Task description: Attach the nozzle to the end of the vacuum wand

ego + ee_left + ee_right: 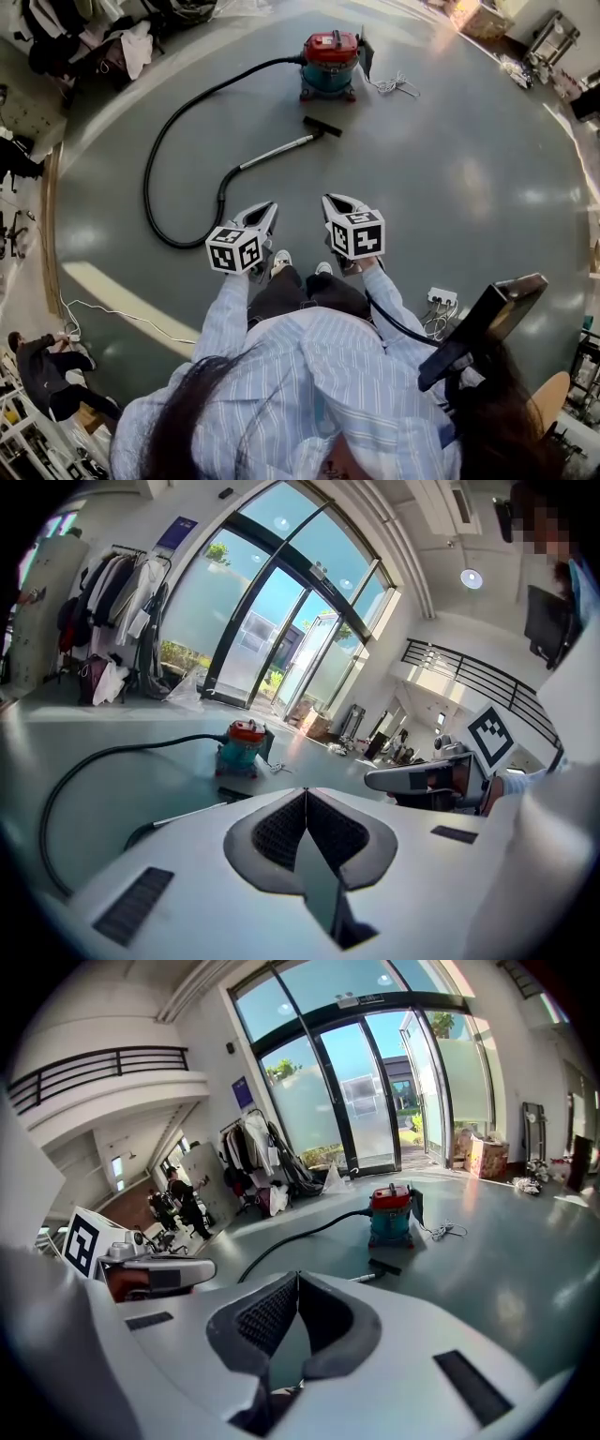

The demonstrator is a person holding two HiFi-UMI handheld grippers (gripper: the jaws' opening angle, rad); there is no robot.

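Black nozzle (233,795) partly behind left tool (306,797)

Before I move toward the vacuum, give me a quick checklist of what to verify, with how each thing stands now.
1. Left gripper empty, jaws together: ok.
2. Right gripper empty, jaws together: ok.
3. Wand located, lying on the floor ahead: ok.
4. Nozzle located, at the wand's far end near the vacuum: ok.
5. Nozzle already joined to the wand: cannot tell; from here they look close or touching.
6. Wand and nozzle within reach: probably not ok; both lie well ahead of the grippers.
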